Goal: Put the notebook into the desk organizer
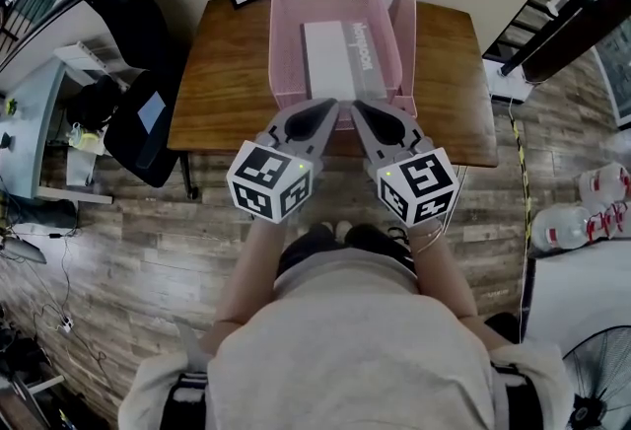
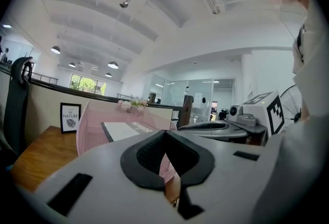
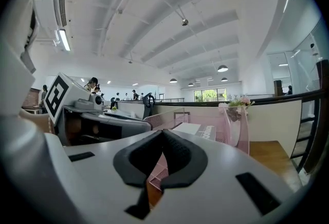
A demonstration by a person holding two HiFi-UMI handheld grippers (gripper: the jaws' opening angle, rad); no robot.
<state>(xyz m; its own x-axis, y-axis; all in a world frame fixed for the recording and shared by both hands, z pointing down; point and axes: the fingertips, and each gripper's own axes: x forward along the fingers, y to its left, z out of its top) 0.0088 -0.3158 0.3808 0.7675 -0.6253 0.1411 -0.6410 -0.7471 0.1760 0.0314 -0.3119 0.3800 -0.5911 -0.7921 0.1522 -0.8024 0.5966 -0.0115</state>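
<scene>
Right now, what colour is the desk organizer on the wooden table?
Pink, with mesh walls. The desk organizer shows best in the head view.

Warm brown wood on the tabletop (image 1: 227,93), soft sheen, grain showing. Fine pink mesh on the desk organizer (image 1: 286,34), metal by the look. Matt pale paper cover on the notebook (image 1: 330,58). Smooth matt grey plastic on left gripper (image 2: 164,133) and right gripper (image 3: 163,131); black textured pads (image 2: 146,156). Worn wood planks on the floor (image 1: 118,250).
</scene>
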